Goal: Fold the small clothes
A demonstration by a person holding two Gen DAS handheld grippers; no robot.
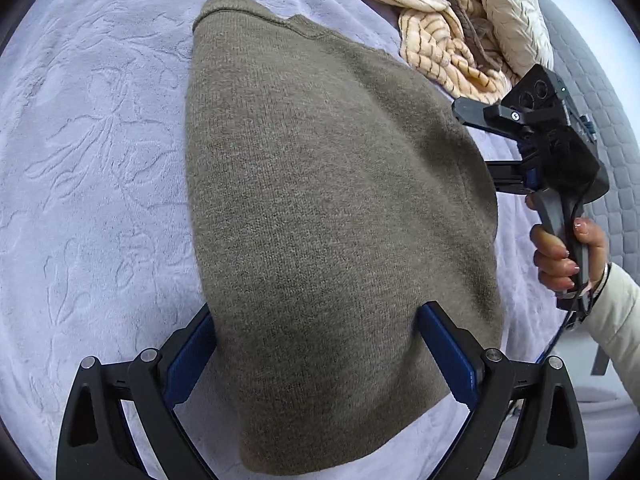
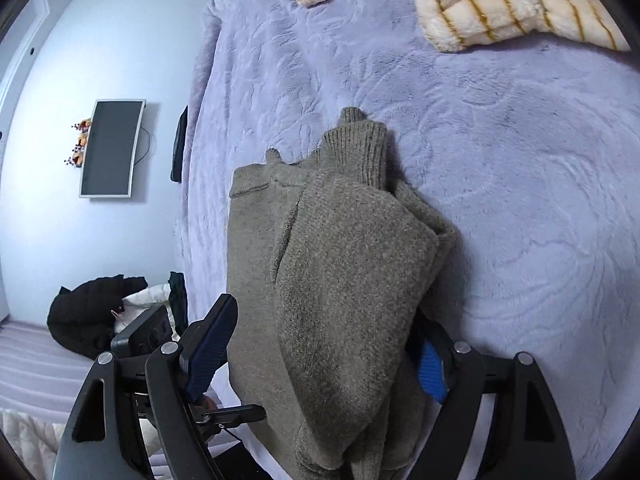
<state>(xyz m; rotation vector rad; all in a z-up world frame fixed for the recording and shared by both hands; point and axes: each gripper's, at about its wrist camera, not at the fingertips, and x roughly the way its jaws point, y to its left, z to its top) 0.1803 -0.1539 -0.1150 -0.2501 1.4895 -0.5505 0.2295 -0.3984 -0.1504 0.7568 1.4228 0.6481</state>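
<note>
A grey-brown knit sweater (image 1: 328,216) lies folded on the lilac bedspread (image 1: 92,160). My left gripper (image 1: 316,344) is open, its blue pads either side of the sweater's near end, which lies across the jaws. In the right wrist view the sweater (image 2: 344,272) shows its ribbed collar (image 2: 360,148) pointing away and folded layers. My right gripper (image 2: 320,344) is open, the sweater's near edge draped between its fingers. The right gripper also shows in the left wrist view (image 1: 480,152) at the sweater's right edge, held by a hand.
A cream striped fluffy blanket (image 1: 448,40) lies bunched at the far side of the bed, also in the right wrist view (image 2: 512,8). Beyond the bed's left edge are a wall-mounted monitor (image 2: 110,148) and a black jacket (image 2: 88,320).
</note>
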